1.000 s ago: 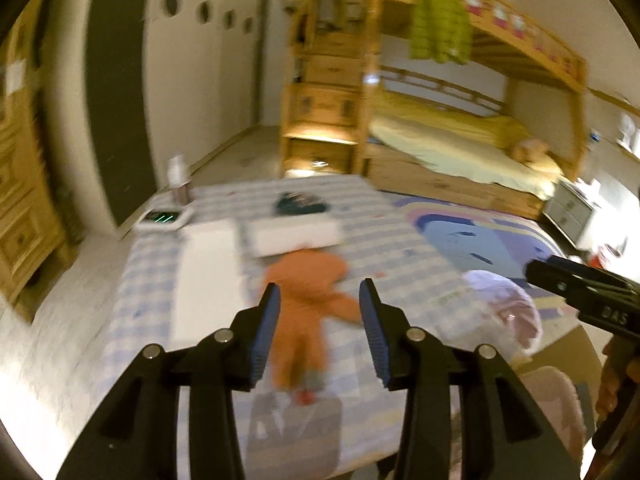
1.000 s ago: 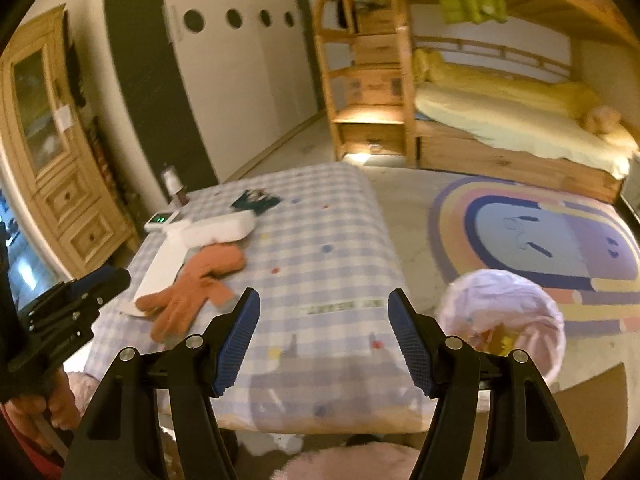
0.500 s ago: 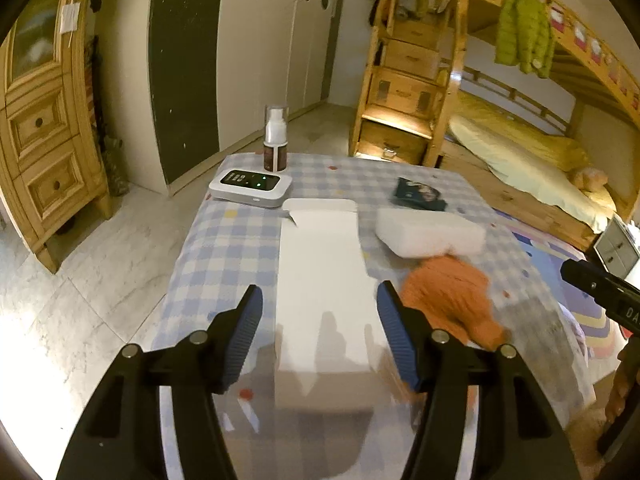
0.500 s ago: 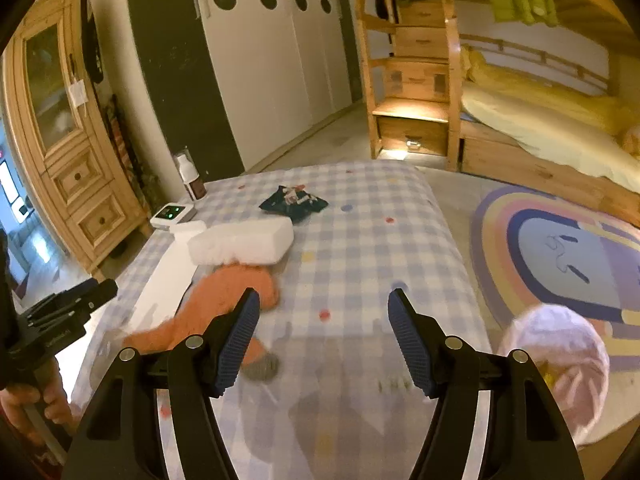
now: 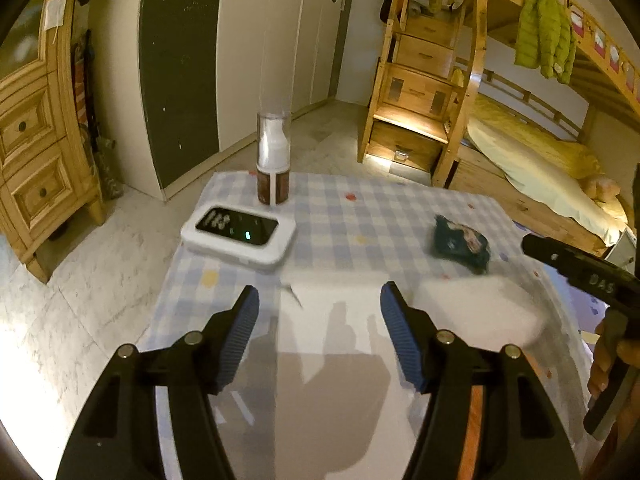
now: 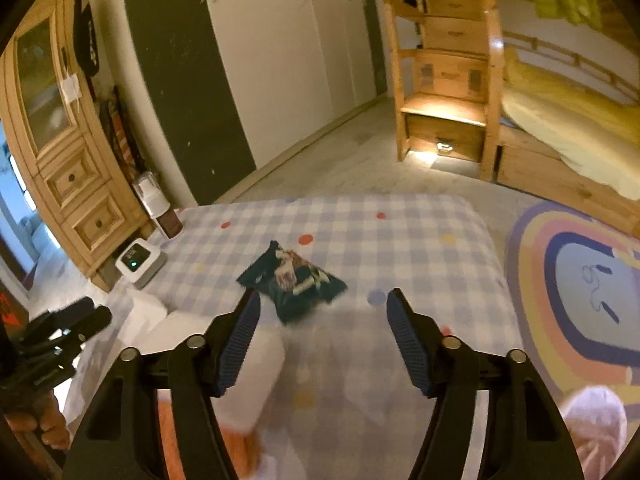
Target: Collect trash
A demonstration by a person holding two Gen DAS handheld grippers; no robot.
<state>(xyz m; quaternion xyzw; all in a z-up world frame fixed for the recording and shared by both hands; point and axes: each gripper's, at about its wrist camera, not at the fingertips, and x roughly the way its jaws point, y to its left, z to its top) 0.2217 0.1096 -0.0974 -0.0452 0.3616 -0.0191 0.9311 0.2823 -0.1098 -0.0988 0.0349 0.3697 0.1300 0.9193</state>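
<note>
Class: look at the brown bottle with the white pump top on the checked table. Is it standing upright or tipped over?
Upright. The brown bottle stands on its base at the far edge of the checked table, pump top uppermost, behind the white device.

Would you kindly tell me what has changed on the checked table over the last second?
Both grippers advanced over the table: left gripper opened wider above the flat white paper box, right gripper narrowed toward the dark teal snack wrapper. Nothing grasped; objects stayed put.

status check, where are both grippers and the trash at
Left gripper open over white paper sheet, jaws just opened. Right gripper open, just narrowed, nearing dark snack wrapper. White block sits beside wrapper.
</note>
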